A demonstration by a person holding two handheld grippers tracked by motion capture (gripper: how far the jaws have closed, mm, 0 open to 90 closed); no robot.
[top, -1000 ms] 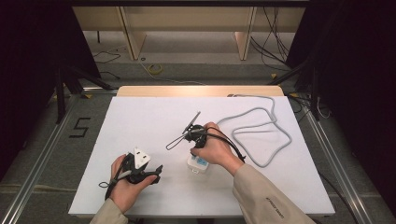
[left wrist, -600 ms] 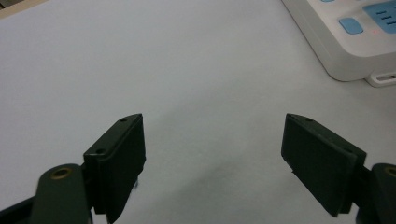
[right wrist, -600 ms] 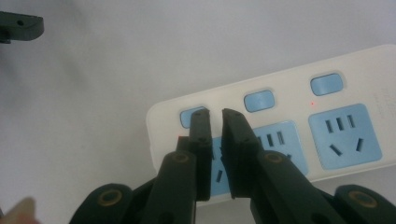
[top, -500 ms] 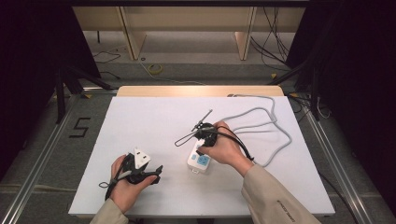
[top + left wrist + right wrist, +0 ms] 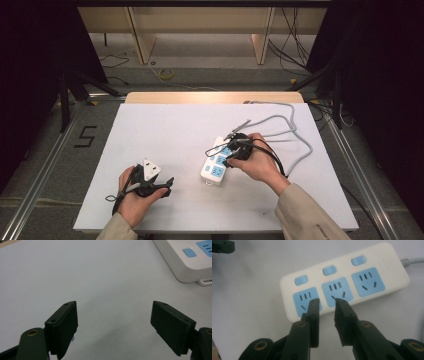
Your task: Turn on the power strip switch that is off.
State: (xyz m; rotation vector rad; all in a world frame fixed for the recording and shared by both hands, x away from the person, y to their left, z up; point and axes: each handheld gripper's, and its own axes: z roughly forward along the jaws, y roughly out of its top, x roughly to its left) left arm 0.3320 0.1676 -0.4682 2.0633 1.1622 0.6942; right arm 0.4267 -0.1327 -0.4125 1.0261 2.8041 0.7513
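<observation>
Since the earlier frame I'm seeing the right gripper [image 5: 231,148] shifting twd the table's right side, jaws just been opening, now narrowly apart w/ nothing between, hovering over the white three-socket power strip with blue faces [image 5: 342,286] mid-table. Left gripper [image 5: 113,327] is gaping wide, empty; the white tabletop [image 5: 165,130] is giving plenty of room.

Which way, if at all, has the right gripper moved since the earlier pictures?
Yes. The right gripper has shifted rightward and slightly farther up the table, toward the grey cable, its empty jaws just opening above the power strip.
</observation>
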